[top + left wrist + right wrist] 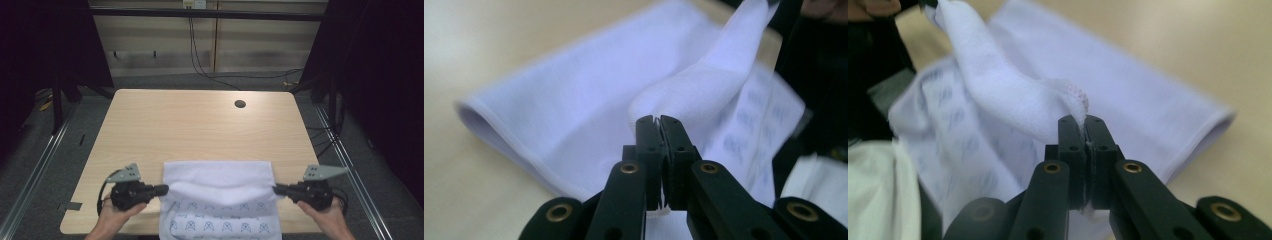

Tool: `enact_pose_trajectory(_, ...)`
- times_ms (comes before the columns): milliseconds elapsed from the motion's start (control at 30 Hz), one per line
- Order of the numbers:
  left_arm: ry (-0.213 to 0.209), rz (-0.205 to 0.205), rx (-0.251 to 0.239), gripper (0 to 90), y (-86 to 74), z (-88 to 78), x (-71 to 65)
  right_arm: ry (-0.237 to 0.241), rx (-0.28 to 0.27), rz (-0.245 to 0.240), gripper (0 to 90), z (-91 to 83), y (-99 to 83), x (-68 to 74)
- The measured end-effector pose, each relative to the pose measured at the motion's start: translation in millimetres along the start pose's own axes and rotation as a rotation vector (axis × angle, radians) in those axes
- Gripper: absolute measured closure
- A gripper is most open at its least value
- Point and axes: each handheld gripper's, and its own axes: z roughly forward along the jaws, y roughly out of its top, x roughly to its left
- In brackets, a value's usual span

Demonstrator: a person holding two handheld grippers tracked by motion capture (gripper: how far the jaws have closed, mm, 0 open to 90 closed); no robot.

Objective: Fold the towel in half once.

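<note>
On the table (200, 125), towel (220, 180) seemingly pinched between left gripper (164, 189) and right gripper (276, 189)

The high view is looking forward and down from above the person's edge of the pale wooden table (200, 125), taking in its whole top. Each gripper view is sitting low and close behind its own black jaws, looking inward along them. All three are sharing the folded white cloth with blue print (220, 197) (589, 90) (1128, 85), seen from opposite ends.
</note>
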Motion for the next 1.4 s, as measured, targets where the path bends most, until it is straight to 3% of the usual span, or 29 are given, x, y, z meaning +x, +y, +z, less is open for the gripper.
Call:
enact_pose_trajectory(100,-0.014,-0.021,0.083,88.0,-17.8,15.7,3.1,0.010,0.113,0.056,88.3,19.6,-33.6,2.9)
enact_pose_trajectory(167,-0.004,-0.048,0.119,88.0,-22.9,20.5,7.4,0.017,0.171,0.074,88.3,26.9,-42.6,1.3)
enact_pose_trajectory(300,0.005,-0.047,0.168,88.0,-24.0,27.4,14.9,0.012,0.241,0.095,88.4,40.4,-47.4,-5.5)
enact_pose_trajectory(367,-0.012,-0.040,0.180,88.2,-21.3,31.4,20.9,0.018,0.239,0.096,88.5,45.3,-45.3,-8.5)
enact_pose_trajectory(500,0.041,-0.052,0.154,88.3,-11.0,37.2,43.0,-0.019,0.230,0.081,88.5,56.8,-34.9,-17.8)
enact_pose_trajectory(633,0.118,-0.058,0.134,88.4,6.2,45.2,77.5,-0.042,0.228,0.079,88.4,72.9,-18.3,-36.4)
enact_pose_trajectory(833,0.230,-0.070,0.104,88.4,32.2,62.4,120.2,-0.106,0.234,0.070,88.4,104.1,14.7,-72.1)
enact_pose_trajectory(967,0.278,-0.043,0.087,88.3,43.5,70.0,142.8,-0.127,0.182,0.102,88.4,124.9,31.6,-103.0)
enact_pose_trajectory(1033,0.282,-0.064,0.070,88.4,48.3,72.9,156.7,-0.143,0.173,0.114,88.4,131.8,38.2,-113.8)
enact_pose_trajectory(1267,0.333,-0.097,0.053,88.4,60.8,81.1,177.9,-0.218,0.146,0.127,88.4,158.2,62.6,-142.0)
enact_pose_trajectory(1333,0.342,-0.144,0.031,88.3,62.2,81.9,187.2,-0.245,0.139,0.133,88.4,164.5,68.3,-147.9)
enact_pose_trajectory(1400,0.358,-0.161,0.026,88.2,64.7,83.5,192.2,-0.262,0.128,0.141,88.4,168.6,71.3,-151.5)
